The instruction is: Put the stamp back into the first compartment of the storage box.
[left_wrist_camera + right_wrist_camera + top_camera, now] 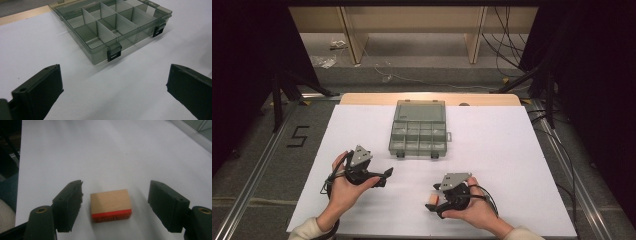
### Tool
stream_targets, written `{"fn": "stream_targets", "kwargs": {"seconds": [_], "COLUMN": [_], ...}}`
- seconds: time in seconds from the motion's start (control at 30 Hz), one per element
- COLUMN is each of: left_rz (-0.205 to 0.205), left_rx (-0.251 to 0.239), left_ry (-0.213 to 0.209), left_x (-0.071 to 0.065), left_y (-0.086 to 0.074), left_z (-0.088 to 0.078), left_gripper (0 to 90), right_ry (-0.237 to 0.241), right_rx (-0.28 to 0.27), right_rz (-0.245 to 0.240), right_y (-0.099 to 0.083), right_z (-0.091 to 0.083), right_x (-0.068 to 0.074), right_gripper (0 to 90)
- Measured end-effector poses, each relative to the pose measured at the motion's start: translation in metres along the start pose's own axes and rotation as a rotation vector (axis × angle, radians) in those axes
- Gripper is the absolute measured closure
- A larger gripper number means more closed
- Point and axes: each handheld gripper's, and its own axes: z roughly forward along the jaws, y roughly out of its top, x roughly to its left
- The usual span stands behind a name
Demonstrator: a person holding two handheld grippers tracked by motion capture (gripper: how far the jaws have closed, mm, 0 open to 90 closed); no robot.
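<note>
1. Nearest the person, the right gripper point(433, 196) lies low over the white table cover point(492, 150) at the near right, gripped from below by the right hand point(474, 207), with its grey three-cornered plate facing up.
2. Its jaws stand apart on either side of a small wooden block with a red-orange band point(111, 205). In the right gripper view, bare white cover shows between the block and each pad, so nothing is pinched.
3. The block rests flat on the cover between those jaws, its red-orange band on the side facing the gripper's camera. From the high view it appears as a small pale piece point(431, 200) just left of the gripper's body.
4. To the left, well apart from the block, the left gripper point(388, 174) is held in the left hand point(344, 187), its jaws pointing towards the middle of the table.
5. The left gripper view shows its jaws spread wide with only bare cover between them.
6. Farther back, at the middle of the table, sits a clear grey-green compartment box point(418, 129); its lid lies open behind it, and two dark latches point(114, 54) are on its near wall.
7. The compartments that can be seen into point(110, 22) look empty.
</note>
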Motion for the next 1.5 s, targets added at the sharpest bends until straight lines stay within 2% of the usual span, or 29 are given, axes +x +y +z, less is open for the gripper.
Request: {"fn": "stream_targets", "kwargs": {"seconds": [0.27, 0.5, 0.87, 1.37, 1.5], "left_rz": [-0.006, -0.003, -0.002, -0.001, -0.002], "left_rx": [0.0, -0.002, 0.001, 0.003, 0.003], "left_ry": [-0.002, -0.001, -0.004, -0.004, -0.003], "left_x": [0.0003, 0.0002, -0.0009, -0.0008, -0.0004], "left_y": [-0.0005, -0.0003, -0.0004, -0.0009, -0.001], "left_z": [0.0004, -0.0001, 0.0002, 0.0004, 0.0002], "left_gripper": [0.0, 0.0, 0.0, 0.0, 0.0], "right_ry": [-0.01, -0.032, -0.028, -0.021, -0.025], "right_rx": [0.018, 0.025, 0.03, 0.029, 0.014], "right_rz": [-0.02, -0.041, -0.05, -0.048, -0.038], "right_y": [0.0004, -0.0001, -0.0003, 0.0001, 0.0017], "right_z": [0.0058, 0.0042, 0.0019, 0.0012, -0.0013], "right_x": [0.0041, 0.006, 0.0069, 0.006, 0.0063], "right_gripper": [33.9, 41.3, 54.1, 55.6, 55.7]}}
